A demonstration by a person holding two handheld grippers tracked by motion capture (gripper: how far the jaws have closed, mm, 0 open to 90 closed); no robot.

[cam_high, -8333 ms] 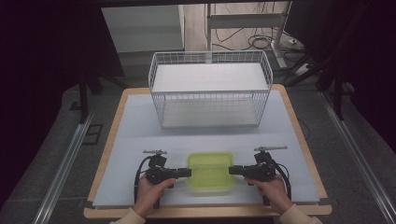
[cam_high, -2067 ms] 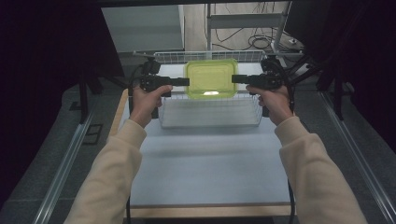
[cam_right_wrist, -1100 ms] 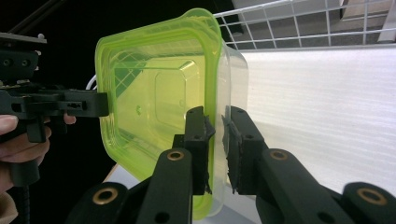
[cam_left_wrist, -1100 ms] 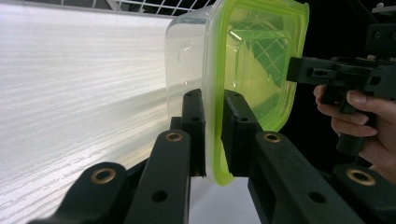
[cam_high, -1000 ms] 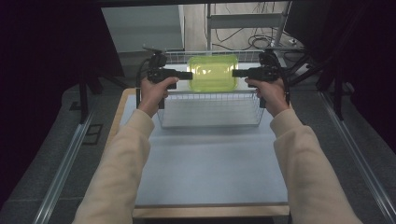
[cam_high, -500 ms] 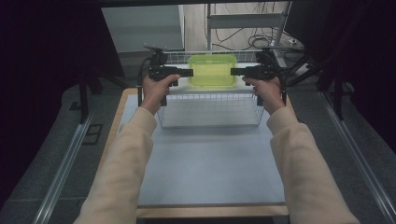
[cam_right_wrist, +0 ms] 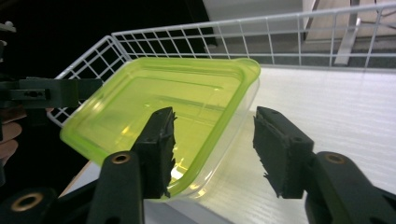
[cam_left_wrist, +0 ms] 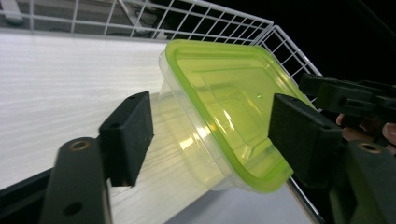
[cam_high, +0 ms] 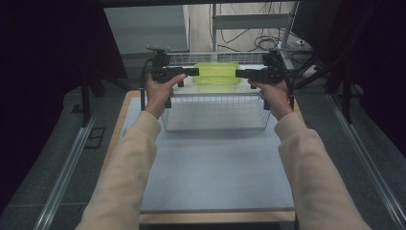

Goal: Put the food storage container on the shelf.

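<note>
Since the earliest frame the green-lidded container has been carried from the near edge of the table to the top of the wire basket, and both pairs of jaws have just been opening.

In the high view, the container is being left at the upper middle of the frame, on the white top of the basket. The left gripper and the right gripper are being held at its two ends.

In the left gripper view, the jaws are being held apart, with the container between them at the centre, no pad pressing.

In the right gripper view, the container is lying left of centre, its rim between spread, loose jaws. The placing is judged done; withdrawal is likely next.
</note>
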